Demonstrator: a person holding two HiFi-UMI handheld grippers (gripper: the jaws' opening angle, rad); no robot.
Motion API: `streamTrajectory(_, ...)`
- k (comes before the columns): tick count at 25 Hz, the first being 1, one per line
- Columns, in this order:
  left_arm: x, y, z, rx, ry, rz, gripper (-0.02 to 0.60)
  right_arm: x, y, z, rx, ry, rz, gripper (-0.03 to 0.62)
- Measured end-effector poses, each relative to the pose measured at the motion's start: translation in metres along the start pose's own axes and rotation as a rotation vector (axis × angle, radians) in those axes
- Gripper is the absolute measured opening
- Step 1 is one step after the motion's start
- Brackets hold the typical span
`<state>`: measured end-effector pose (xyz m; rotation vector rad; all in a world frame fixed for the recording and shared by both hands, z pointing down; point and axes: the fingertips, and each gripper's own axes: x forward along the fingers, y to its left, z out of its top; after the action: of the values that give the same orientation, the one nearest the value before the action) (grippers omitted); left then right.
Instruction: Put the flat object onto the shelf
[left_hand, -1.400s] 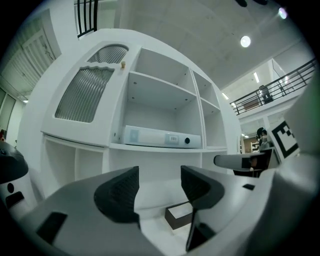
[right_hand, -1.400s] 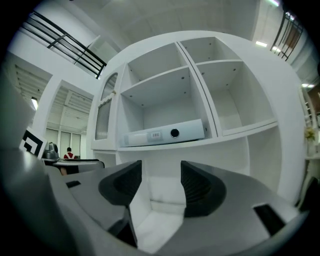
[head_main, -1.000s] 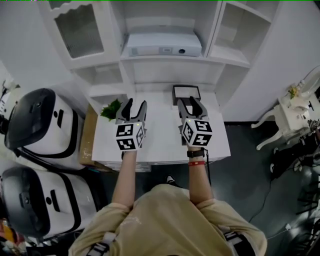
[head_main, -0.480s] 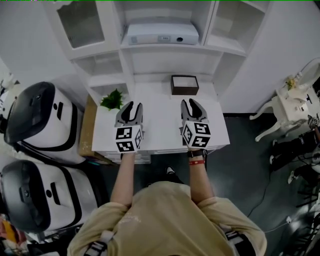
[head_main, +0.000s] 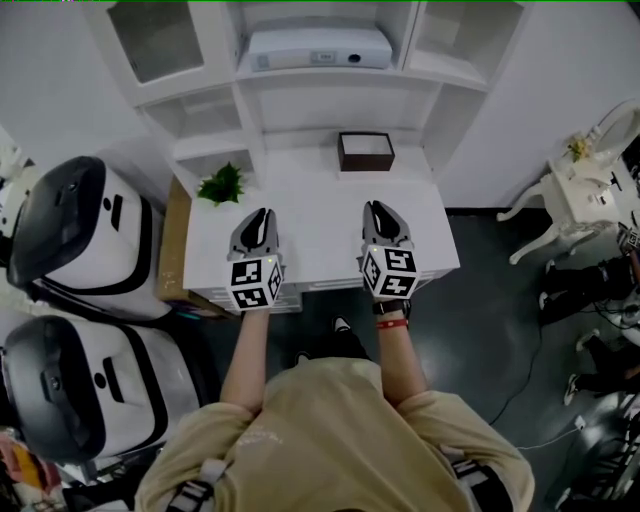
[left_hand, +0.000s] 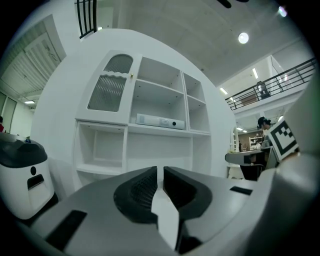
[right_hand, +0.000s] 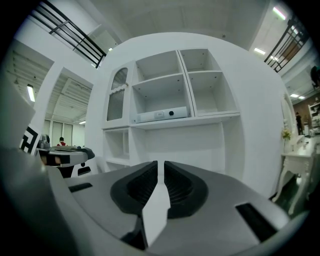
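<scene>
L tongs (head_main: 261, 214) and R tongs (head_main: 379, 208) hung side by side over the worktop's (head_main: 320, 240) front half, both pointing level at the shelf (head_main: 330, 105). Each pair had just been closing and stood all but together, w/ only a thin slit left btwn the ribbed pads and nothing in either. Flat dark frame (head_main: 365, 151) lay at the worktop's back edge, R of centre, just below the shelf's lowest open bay, well apart from both tongs. Small green plant (head_main: 222, 186) sat at the back L corner. White projector (head_main: 318, 47) rested on a shelf board higher up. Two big white-and-black machines (head_main: 75, 230) stood on the floor L of the worktop.
</scene>
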<state>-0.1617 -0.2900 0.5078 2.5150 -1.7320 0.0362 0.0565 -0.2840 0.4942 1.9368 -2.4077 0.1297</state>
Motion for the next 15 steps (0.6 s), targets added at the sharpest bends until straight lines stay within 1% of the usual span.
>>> streamTrajectory(5, -0.012, 0.007, -0.013, -0.007, 0.006, 0.016, 0.035, -0.009, 0.011, -0.010, -0.044, 0.003, -0.011, 0.029)
streamTrajectory(8, -0.019, 0.006, -0.019, 0.003, 0.008, 0.011, 0.022, -0.015, 0.016, -0.014, -0.040, -0.001, -0.010, 0.024)
streamTrajectory(11, -0.022, 0.004, -0.020, -0.001, 0.002, 0.007, 0.020, -0.019, 0.020, -0.016, -0.039, -0.011, 0.002, 0.023)
streamTrajectory(15, -0.026, 0.006, -0.021, -0.008, -0.004, 0.009, 0.020, -0.021, 0.023, -0.024, -0.028, 0.003, 0.003, 0.023)
